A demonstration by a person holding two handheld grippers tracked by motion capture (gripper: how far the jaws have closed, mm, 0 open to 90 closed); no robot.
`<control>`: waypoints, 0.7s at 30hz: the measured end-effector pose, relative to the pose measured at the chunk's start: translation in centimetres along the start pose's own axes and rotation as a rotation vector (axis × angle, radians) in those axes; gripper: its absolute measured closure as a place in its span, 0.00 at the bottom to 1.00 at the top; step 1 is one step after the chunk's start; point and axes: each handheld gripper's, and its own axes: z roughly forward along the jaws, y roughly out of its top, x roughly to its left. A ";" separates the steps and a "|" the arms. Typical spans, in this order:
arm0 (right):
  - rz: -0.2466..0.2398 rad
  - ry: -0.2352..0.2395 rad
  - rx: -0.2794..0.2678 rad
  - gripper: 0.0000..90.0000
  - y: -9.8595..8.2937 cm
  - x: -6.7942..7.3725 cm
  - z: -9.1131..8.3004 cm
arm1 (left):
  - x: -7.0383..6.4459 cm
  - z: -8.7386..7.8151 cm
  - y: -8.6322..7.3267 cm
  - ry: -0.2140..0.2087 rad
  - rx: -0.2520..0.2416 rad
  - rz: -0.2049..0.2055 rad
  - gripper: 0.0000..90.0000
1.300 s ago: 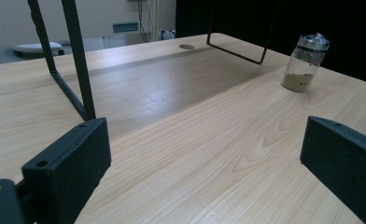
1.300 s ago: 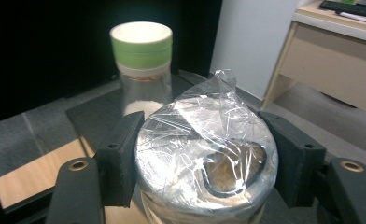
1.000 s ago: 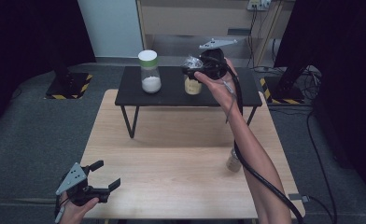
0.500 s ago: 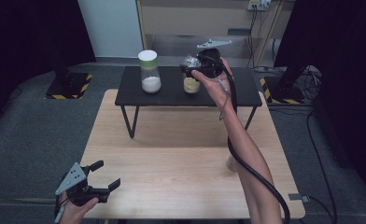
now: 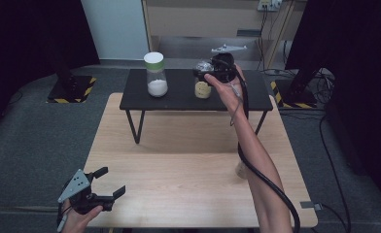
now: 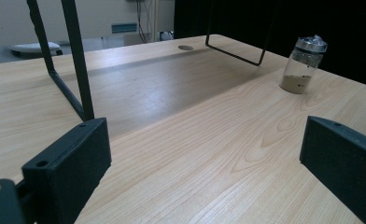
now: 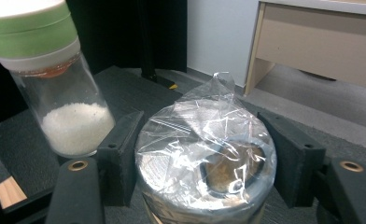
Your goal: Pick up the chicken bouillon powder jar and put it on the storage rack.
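hidden: jar (image 7: 204,158) base is being cut off, contents blurred by crinkly plastic wrap (image 7: 209,121)
right tongs (image 7: 204,154): being closed around jar, contact unclear
left tongs (image 6: 209,154): being held wide open, empty

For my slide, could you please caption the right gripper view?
Right gripper jaws straddling a plastic-wrapped jar, with a green-lidded jar of white grains beside it.

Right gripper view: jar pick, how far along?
Done: the right gripper is at the black shelf, its jaws bracketing the film-topped jar beside the green-lidded jar. In hand: the grasp; I cannot tell whether the jaws press yet, and the jar looks seated on the shelf. Left: lifting and placing it, destination unknown. The left gripper is open and idle; a third jar stands on the wooden table.
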 end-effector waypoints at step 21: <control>0.002 -0.015 -0.106 0.08 -2.0 -0.1 -0.2 | -0.1 0.0 0.1 -0.001 0.001 0.005 0.01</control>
